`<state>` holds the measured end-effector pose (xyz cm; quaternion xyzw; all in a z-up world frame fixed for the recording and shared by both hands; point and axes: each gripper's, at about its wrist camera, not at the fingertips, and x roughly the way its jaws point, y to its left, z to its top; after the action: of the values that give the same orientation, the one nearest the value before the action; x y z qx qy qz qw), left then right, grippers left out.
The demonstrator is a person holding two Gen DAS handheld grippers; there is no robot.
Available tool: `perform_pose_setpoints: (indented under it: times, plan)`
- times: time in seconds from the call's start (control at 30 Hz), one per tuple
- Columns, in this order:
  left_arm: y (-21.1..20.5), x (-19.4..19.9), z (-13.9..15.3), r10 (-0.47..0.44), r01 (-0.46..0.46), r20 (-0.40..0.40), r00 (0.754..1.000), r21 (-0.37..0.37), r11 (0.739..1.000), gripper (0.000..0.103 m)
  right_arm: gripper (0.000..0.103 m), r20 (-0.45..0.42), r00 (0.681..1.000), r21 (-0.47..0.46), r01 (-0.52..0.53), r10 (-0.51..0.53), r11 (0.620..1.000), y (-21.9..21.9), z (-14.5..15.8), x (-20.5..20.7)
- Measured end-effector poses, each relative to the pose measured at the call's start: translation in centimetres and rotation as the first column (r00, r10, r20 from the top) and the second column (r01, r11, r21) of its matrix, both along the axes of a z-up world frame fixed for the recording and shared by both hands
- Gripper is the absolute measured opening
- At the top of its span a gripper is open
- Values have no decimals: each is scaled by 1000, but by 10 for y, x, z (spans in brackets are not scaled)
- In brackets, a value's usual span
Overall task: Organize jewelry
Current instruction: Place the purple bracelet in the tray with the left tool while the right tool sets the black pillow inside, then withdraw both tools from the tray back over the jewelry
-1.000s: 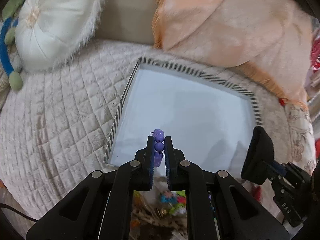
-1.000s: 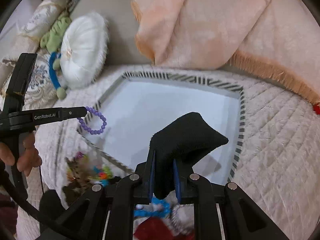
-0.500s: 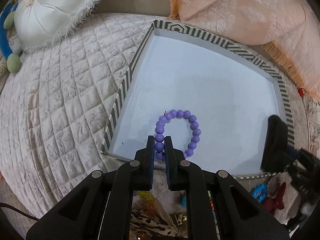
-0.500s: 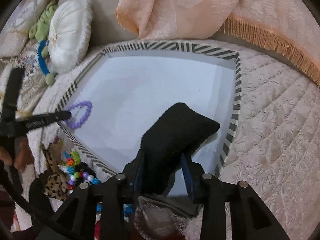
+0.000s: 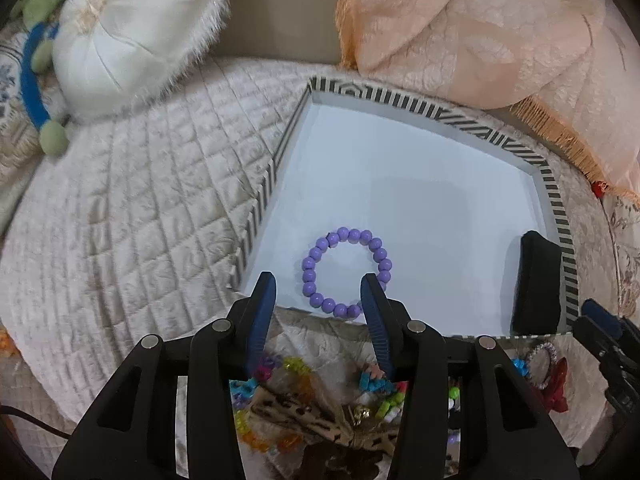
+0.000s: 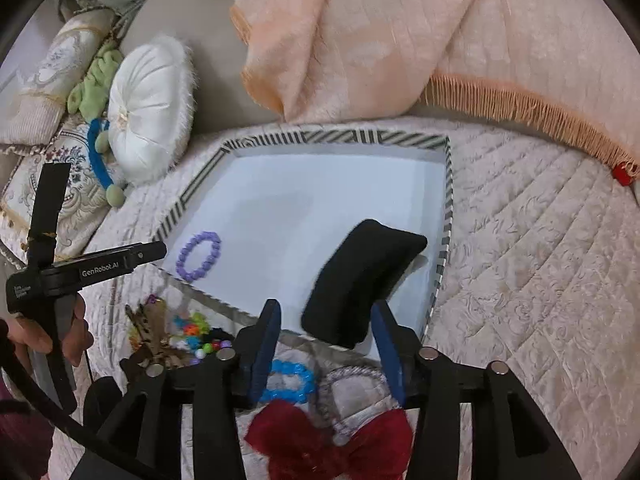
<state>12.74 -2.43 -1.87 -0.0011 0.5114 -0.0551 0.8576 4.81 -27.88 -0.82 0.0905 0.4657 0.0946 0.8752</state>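
Note:
A purple bead bracelet lies flat in the near left corner of a white tray with a striped rim. My left gripper is open just behind it, empty. A black cushion lies in the tray's near right corner; my right gripper is open around its near end. The bracelet also shows in the right wrist view, with the tray's rim and the left gripper.
Loose jewelry lies on the quilt in front of the tray: colourful beads, a leopard-print bow, a blue bracelet, a red bow. A white round pillow and peach blanket lie behind.
Both grippers have opened. The purple bracelet was let go and now lies in the tray. The black cushion was let go and rests in the tray's right corner.

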Motion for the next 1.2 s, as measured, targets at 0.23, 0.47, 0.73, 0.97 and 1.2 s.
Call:
perform_pose_setpoints:
  times: [0.23,0.47,0.73,0.97,1.2]
  plan:
    - [4,-32,25,10,-12,89,996,26,1000,44,56,49,999,-16,-4,5,1000,26,19,-25]
    - [12,-66,42,34,-35,144,989,6,999,44,58,91,996,-23,1,1,1000,47,36,-52]
    - [16,-99,47,44,-46,180,983,5,999,44,60,105,994,-31,0,3,1000,66,43,-78]
    - [16,-128,54,44,-50,219,975,23,998,44,62,111,994,-24,5,-2,1000,73,46,-95]
    - [17,-154,65,46,-57,277,960,34,998,44,64,121,993,-32,-2,6,999,82,52,-108]
